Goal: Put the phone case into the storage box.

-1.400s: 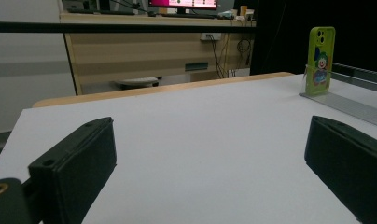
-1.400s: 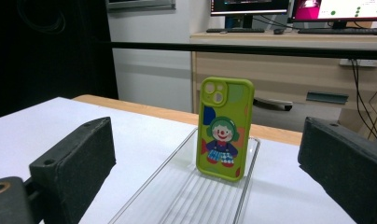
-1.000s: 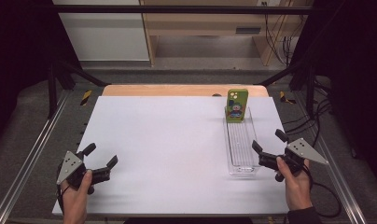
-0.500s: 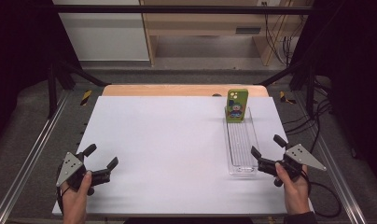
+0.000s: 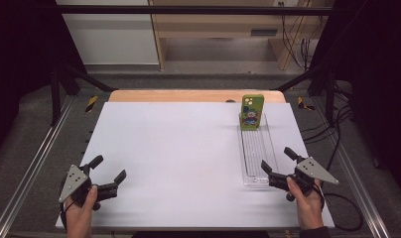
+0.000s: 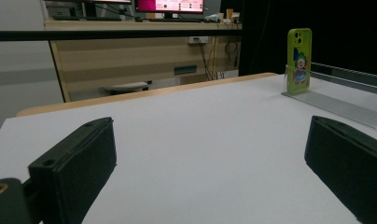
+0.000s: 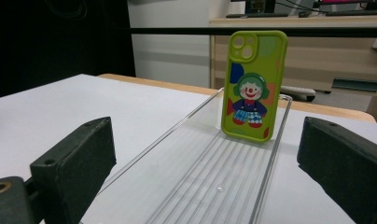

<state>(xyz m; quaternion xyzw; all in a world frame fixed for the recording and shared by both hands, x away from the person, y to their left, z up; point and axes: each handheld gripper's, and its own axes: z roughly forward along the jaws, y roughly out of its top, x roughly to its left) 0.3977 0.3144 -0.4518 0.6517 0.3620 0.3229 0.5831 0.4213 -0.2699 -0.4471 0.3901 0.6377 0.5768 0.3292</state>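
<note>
A green phone case (image 5: 252, 112) with a cartoon clown stands upright at the far end of a clear ribbed tray (image 5: 258, 153) on the right of the white table (image 5: 178, 148). My right gripper (image 5: 276, 157) is open at the tray's near end, its jaws spread wider than the tray, nothing between them. Its own view looks along the tray (image 7: 233, 186) to the case (image 7: 254, 84). My left gripper (image 5: 109, 167) is open and empty at the near left, low over the bare table. From there the case (image 6: 299, 60) and tray (image 6: 345, 105) lie far right.
A wooden strip (image 5: 188, 95) runs along the table's far edge. Metal rails (image 5: 34, 163) flank both sides, and cables (image 5: 337, 148) trail on the right. Desks with monitors (image 6: 168, 5) stand beyond the table. Open white surface lies between the two grippers.
My right gripper has drifted slightly back toward the near end of the tray. The left gripper has barely shifted. Both stay open.
</note>
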